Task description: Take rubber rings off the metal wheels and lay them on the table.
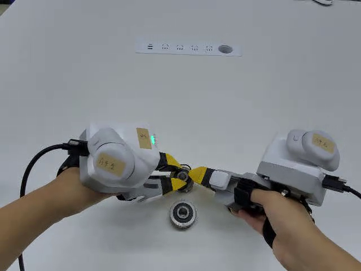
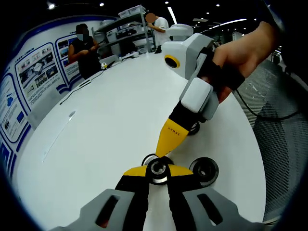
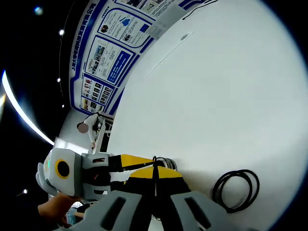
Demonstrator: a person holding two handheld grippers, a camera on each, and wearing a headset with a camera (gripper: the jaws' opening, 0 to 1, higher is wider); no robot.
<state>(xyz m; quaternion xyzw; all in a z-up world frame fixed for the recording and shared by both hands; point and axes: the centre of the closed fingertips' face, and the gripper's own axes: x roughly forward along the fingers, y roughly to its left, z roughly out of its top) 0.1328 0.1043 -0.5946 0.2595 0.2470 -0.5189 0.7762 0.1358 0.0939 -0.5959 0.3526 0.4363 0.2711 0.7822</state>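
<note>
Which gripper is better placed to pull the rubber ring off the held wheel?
Right. The left gripper is clamped on the wheel, steadying it; the right gripper has its closed tips at the wheel's rim, seemingly pinching the rubber ring.

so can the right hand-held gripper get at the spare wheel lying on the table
Probably yes: the spare wheel lies bare on the table, nothing over it, close to the right hand-held gripper, whose jaws are shut and would need opening.

wheel (image 1: pixel 183 214): shiny bare metal | table (image 1: pixel 254 101): smooth matt white
</note>
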